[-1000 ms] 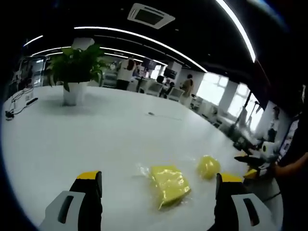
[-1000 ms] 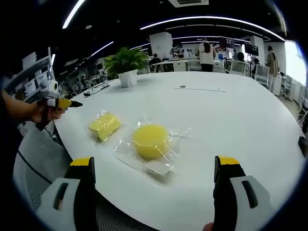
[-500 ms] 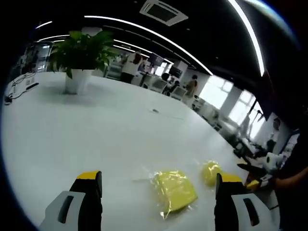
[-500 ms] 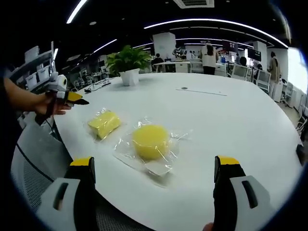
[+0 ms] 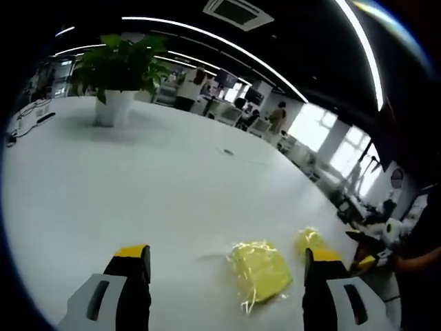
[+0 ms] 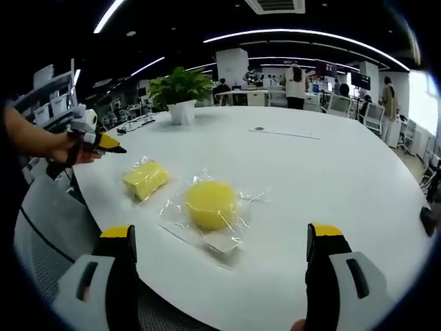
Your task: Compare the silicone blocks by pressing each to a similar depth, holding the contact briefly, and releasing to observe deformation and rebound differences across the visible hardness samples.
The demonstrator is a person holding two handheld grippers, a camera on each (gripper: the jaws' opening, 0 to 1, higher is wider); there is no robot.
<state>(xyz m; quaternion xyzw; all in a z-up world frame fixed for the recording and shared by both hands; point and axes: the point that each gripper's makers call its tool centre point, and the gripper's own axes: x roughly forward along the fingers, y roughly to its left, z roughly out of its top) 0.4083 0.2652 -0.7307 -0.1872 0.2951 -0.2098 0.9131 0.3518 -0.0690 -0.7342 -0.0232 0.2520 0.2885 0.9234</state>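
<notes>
Hovering, right claw (image 6: 220,276) gapes before round block (image 6: 211,204).

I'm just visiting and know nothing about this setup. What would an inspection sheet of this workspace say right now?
Surface: white table, large and rounded.
Job's things: round yellow block and rectangular yellow block, each in clear wrap, lying apart.
Clutter: potted plant; small flat item mid-table.
Grippers: right tool open, short of the round block; left tool open above the table, touching nothing.
Cables: dark cables at the table's far edge.
Surroundings: open office, ceiling light strips, people standing at distant desks.
</notes>
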